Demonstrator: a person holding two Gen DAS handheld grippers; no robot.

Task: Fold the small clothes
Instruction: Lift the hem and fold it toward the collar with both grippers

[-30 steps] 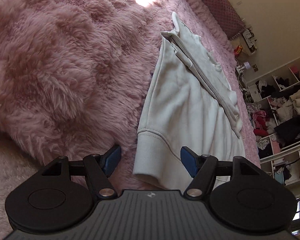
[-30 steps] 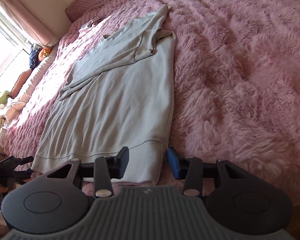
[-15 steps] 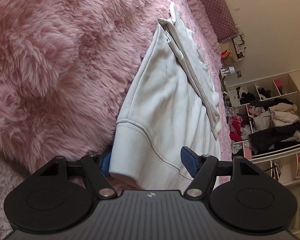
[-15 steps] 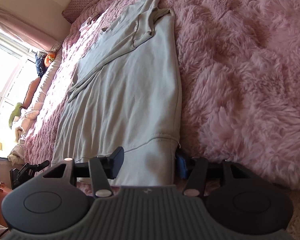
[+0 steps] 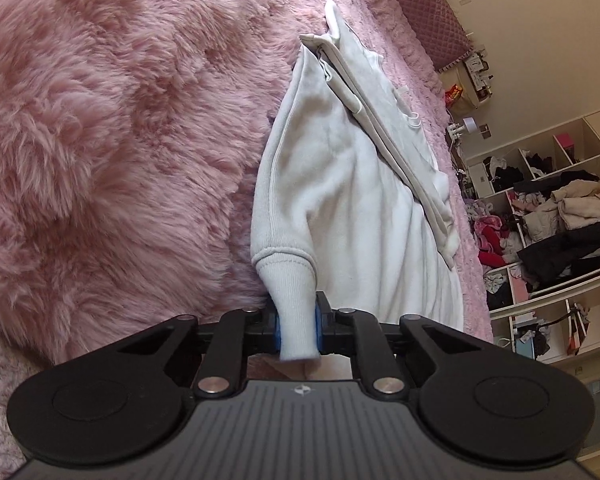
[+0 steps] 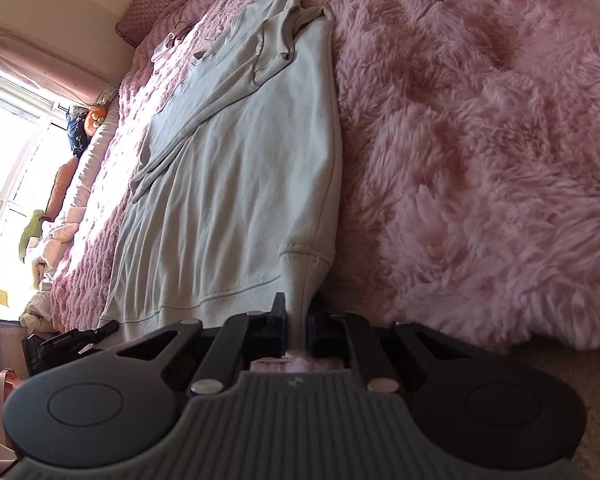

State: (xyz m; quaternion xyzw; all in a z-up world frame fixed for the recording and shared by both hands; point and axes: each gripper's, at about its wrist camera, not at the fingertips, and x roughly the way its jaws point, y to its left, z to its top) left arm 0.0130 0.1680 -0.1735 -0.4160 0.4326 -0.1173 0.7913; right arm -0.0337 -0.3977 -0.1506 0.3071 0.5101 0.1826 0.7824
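We see the cream sweatshirt [image 5: 352, 200] spread flat on the fuzzy pink bedspread [image 5: 100, 140], running from the bottom centre of each frame toward the top. In the left wrist view, the left gripper [image 5: 298, 330] is clenched on one ribbed hem corner, which bunches into a narrow roll between the blue-padded fingers [image 5: 277, 330] at lower centre. In the right wrist view, the right gripper [image 6: 297, 330] pinches the other hem corner, the cloth squeezed thin between its dark fingers [image 6: 278, 320]. A sleeve [image 6: 204, 120] lies folded diagonally across the body. At the right edge of the left view, open shelves [image 5: 548, 232] hold heaped clothes. At the left edge of the right view, stuffed toys [image 6: 88, 124] sit by a bright window.
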